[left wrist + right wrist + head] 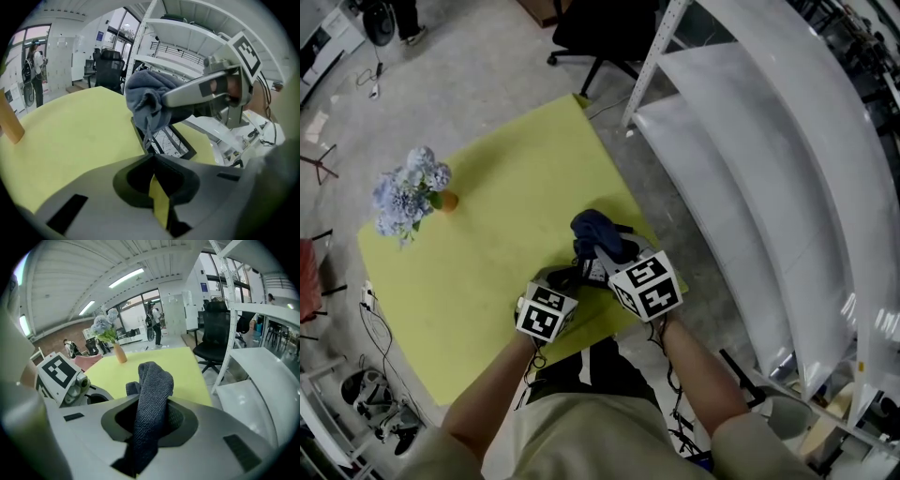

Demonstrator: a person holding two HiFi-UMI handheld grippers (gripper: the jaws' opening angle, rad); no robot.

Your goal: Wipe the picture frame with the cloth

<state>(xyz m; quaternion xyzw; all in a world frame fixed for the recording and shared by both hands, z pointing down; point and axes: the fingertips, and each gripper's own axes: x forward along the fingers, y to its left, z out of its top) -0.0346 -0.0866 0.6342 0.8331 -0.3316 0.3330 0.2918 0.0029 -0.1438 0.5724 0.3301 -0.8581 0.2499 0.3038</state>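
A black picture frame (165, 140) with a pale print lies flat on the yellow table (506, 234) near its front right edge. A dark blue cloth (600, 234) hangs bunched over the frame's near end, and my right gripper (607, 257) is shut on it. In the right gripper view the cloth (151, 394) fills the jaws. My left gripper (566, 281) sits just left of the frame, shut with nothing in it; only a sliver of table shows between its jaws (153, 160). The grippers hide most of the frame in the head view.
A small vase of pale blue flowers (411, 192) stands at the table's far left. White shelving (750, 169) runs close along the right side. A black office chair (600, 33) is beyond the table's far corner. Cables and gear lie on the floor at left.
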